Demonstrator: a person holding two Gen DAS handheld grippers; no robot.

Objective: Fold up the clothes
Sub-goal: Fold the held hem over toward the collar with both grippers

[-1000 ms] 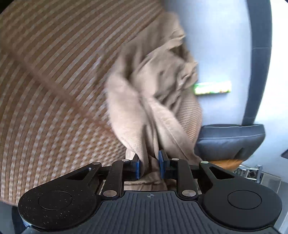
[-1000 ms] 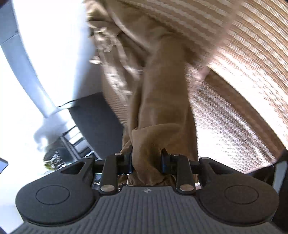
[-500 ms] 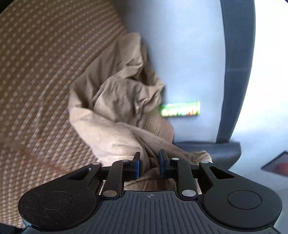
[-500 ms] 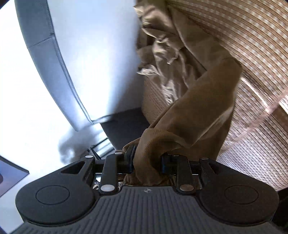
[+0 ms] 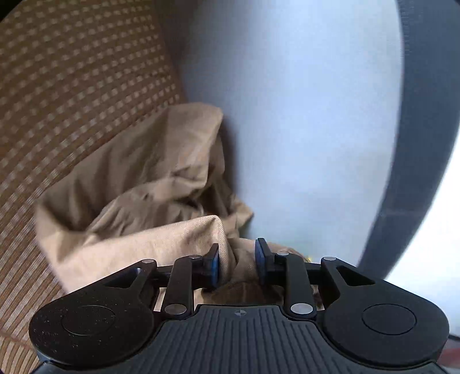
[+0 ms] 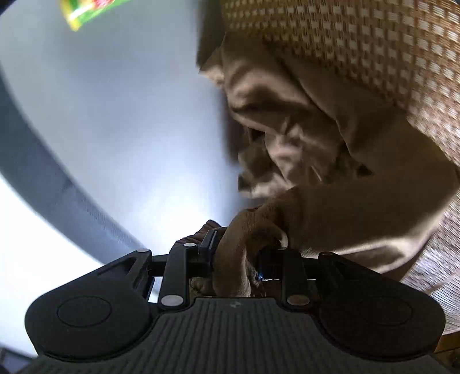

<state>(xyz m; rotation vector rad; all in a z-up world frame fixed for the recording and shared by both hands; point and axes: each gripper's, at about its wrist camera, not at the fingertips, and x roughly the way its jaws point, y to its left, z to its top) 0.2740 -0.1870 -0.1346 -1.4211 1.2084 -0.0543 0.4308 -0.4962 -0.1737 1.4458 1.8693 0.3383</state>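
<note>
On the left side, woven checked mat [image 5: 72, 86] is the work surface; tan garment [image 5: 138, 201] lies bunched on it, far end up against the pale blue wall [image 5: 302, 115]. Left gripper [image 5: 236, 260] has its fingers [image 5: 214, 266] closed down to a narrow gap with a fold of cloth clamped between them, near edge pulled taut toward the camera. Right gripper [image 6: 240, 259]: fingers [image 6: 208, 247] likewise pinching a thick wad of the same garment [image 6: 330, 172], rest draped back onto the mat [image 6: 373, 57]. Two-point hold looks meant to lift and spread the piece before folding; judging by the crumple, no fold made yet. Green packet [image 6: 89, 11] sits blurred at top left of the right view.
</note>
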